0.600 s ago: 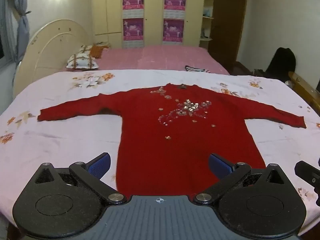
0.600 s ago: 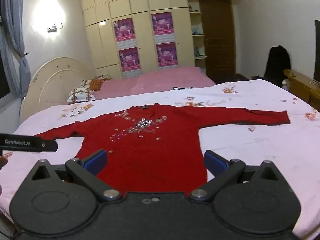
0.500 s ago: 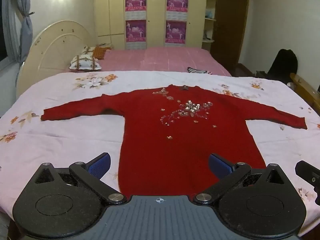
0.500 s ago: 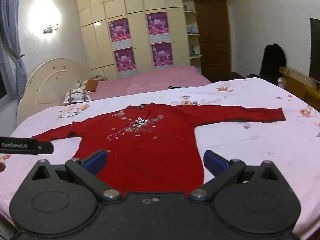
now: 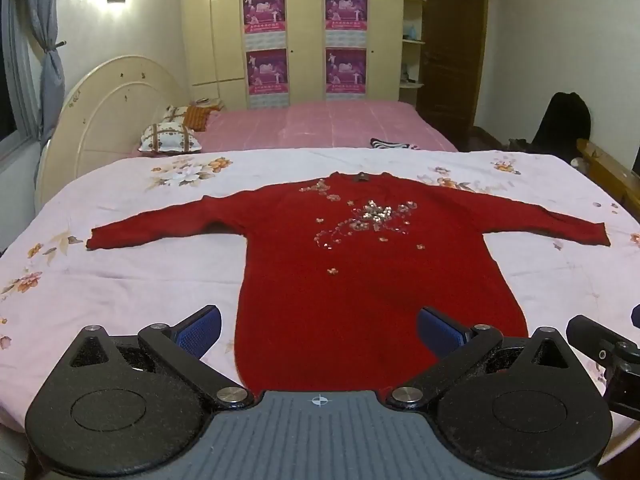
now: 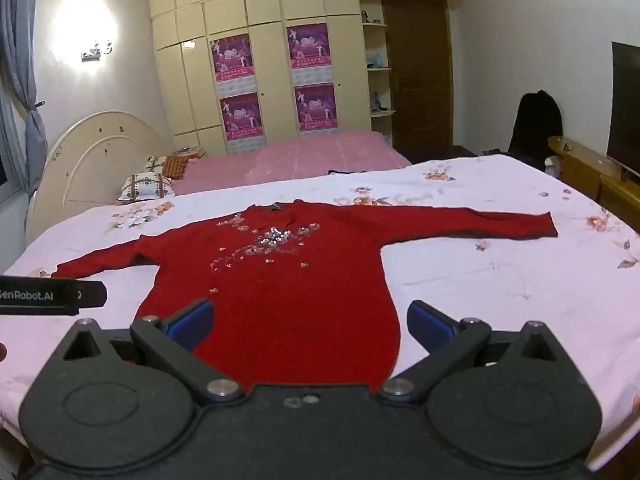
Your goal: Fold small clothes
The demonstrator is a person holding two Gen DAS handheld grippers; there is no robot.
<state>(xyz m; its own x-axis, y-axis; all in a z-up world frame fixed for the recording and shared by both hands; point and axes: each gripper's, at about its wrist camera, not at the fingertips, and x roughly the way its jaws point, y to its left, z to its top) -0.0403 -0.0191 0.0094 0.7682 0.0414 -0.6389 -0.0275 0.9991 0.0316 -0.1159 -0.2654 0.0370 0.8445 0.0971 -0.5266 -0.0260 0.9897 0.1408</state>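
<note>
Hand-held grippers (image 5: 318,330) (image 6: 310,326) — wide open, empty

Ahead of the jaws and beyond the near edge lies a white floral bedsheet (image 5: 120,280), and farther out a pink bed (image 5: 320,128) with a patterned pillow (image 5: 170,140) at its left end against a cream headboard (image 5: 104,120). Straight ahead on the far wall stand cream wardrobes (image 6: 264,52) bearing four purple posters (image 6: 312,46). Off to the right are a dark wooden door (image 6: 420,72), a black bag (image 6: 536,124) and a dark television screen (image 6: 626,104), and to the left a grey curtain (image 5: 46,60).
</note>
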